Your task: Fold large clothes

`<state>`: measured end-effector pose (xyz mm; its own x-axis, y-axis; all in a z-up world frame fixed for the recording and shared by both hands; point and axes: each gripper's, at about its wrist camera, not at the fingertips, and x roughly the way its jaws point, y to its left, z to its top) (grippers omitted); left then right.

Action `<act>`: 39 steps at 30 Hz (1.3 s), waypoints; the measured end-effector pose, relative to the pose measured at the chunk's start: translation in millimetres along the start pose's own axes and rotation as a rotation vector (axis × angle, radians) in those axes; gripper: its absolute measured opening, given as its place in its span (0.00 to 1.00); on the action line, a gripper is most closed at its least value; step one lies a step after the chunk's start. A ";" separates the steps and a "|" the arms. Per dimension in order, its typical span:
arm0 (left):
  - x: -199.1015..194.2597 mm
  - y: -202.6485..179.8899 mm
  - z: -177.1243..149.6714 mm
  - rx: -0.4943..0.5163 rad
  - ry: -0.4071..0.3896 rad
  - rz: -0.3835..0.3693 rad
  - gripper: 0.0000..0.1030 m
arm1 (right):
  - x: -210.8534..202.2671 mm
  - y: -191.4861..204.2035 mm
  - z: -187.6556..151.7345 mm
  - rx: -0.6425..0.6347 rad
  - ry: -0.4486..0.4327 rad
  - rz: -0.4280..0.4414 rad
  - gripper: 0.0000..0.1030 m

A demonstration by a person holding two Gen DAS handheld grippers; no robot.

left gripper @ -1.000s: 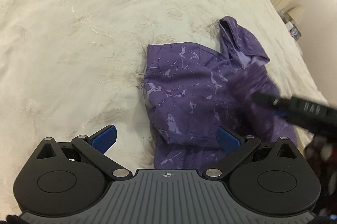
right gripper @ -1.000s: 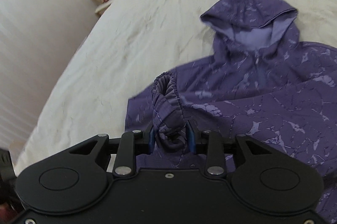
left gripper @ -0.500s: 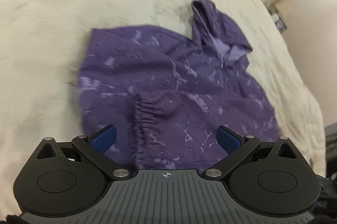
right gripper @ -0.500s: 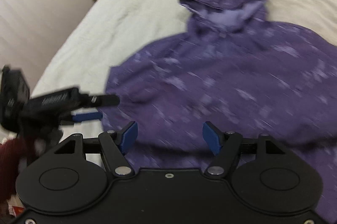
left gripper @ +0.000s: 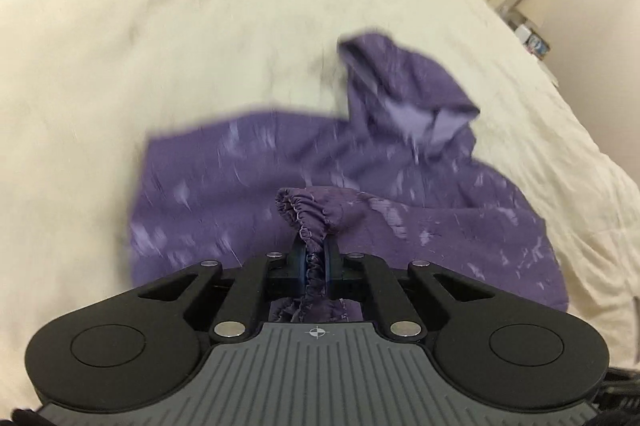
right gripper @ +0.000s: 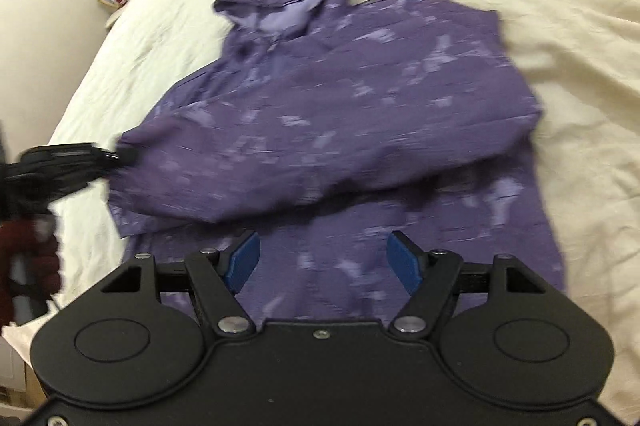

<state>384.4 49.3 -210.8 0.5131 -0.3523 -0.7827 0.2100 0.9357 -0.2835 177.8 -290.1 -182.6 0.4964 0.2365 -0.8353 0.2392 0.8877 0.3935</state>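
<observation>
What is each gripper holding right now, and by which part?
The left gripper is shut on the purple hooded jacket, pinching the elastic cuff of a sleeve. The right gripper is open above the jacket, holding nothing.

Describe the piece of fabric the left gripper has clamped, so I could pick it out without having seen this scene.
On the cream bed cover lies a purple hooded jacket with pale marbling. A sleeve is folded across its front, and its end, the elastic cuff, is pinched in the left gripper. The gathered, ruffled edge sets it apart from the smooth body panels and the hood.
</observation>
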 end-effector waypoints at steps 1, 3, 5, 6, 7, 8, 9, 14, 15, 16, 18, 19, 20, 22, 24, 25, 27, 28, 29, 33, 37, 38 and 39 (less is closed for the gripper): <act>-1.8 2.6 0.8 -0.009 -0.008 0.018 0.07 | -3.1 -8.7 2.3 0.011 -0.007 -0.004 0.71; 8.1 11.5 2.4 -0.031 0.027 0.044 0.07 | -7.6 -24.3 7.1 0.034 -0.021 -0.010 0.71; 25.8 17.5 -2.2 -0.028 0.086 0.083 0.08 | -10.5 -42.3 14.6 0.056 -0.034 -0.020 0.71; 34.9 18.3 -5.2 -0.017 0.111 0.110 0.09 | -10.5 -50.1 19.3 0.063 -0.040 -0.028 0.71; 43.1 17.9 -7.9 -0.005 0.131 0.140 0.11 | -10.6 -58.8 24.8 0.069 -0.047 -0.036 0.71; 49.1 17.2 -9.2 -0.002 0.141 0.165 0.13 | -10.9 -65.7 29.9 0.073 -0.053 -0.042 0.71; 51.4 17.4 -10.3 -0.004 0.148 0.183 0.14 | -11.2 -72.3 34.8 0.075 -0.059 -0.045 0.71; 65.3 16.3 -9.8 -0.005 0.195 0.230 0.17 | -1.7 -92.8 52.4 0.093 -0.011 0.054 0.71; 68.4 16.3 -9.0 0.005 0.209 0.237 0.18 | 1.8 -91.3 51.7 0.074 0.001 0.061 0.71; 71.4 16.0 -7.4 0.013 0.219 0.242 0.18 | 4.9 -88.4 50.6 0.052 0.014 0.065 0.71; 74.4 10.8 -5.9 0.026 0.232 0.252 0.18 | 2.5 -80.1 48.9 -0.002 -0.034 0.039 0.70; 75.2 10.1 -5.3 0.035 0.237 0.256 0.18 | -2.2 -78.2 49.8 -0.021 -0.069 0.036 0.70; 75.6 9.6 -5.2 0.043 0.239 0.258 0.18 | -7.8 -75.2 53.5 -0.038 -0.121 0.043 0.70; 74.2 8.5 -7.3 0.051 0.235 0.259 0.18 | -13.0 -72.5 65.7 -0.059 -0.185 0.066 0.70; 76.1 7.5 -9.2 0.043 0.222 0.255 0.18 | -6.6 -73.1 76.9 -0.077 -0.175 0.082 0.70; 75.1 8.0 -10.6 0.035 0.214 0.254 0.19 | 2.9 -73.8 80.6 -0.090 -0.146 0.078 0.70; 74.1 8.5 -11.5 0.023 0.202 0.250 0.21 | 24.9 -78.2 78.9 -0.102 -0.066 0.046 0.70; 72.5 8.9 -12.5 0.019 0.198 0.245 0.23 | 38.1 -82.8 74.7 -0.089 -0.008 0.030 0.70; 71.3 9.0 -13.2 0.018 0.195 0.243 0.24 | 51.0 -87.5 68.4 -0.064 0.052 0.024 0.70; 71.3 9.4 -13.1 0.029 0.194 0.235 0.28 | 57.7 -90.5 48.4 -0.090 0.150 0.047 0.71; 72.6 9.6 -14.0 0.029 0.184 0.224 0.29 | 19.4 -98.3 65.0 -0.056 0.027 0.110 0.70; 72.3 9.7 -14.5 0.024 0.179 0.222 0.29 | 10.1 -101.9 73.1 -0.030 -0.016 0.123 0.70; 71.7 10.3 -15.0 0.019 0.175 0.219 0.30 | 2.4 -107.2 84.1 0.001 -0.063 0.127 0.69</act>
<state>410.9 34.0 -278.1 0.3969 -0.1314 -0.9084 0.1264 0.9881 -0.0877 223.5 -418.0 -194.5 0.5742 0.3217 -0.7528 0.1715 0.8519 0.4948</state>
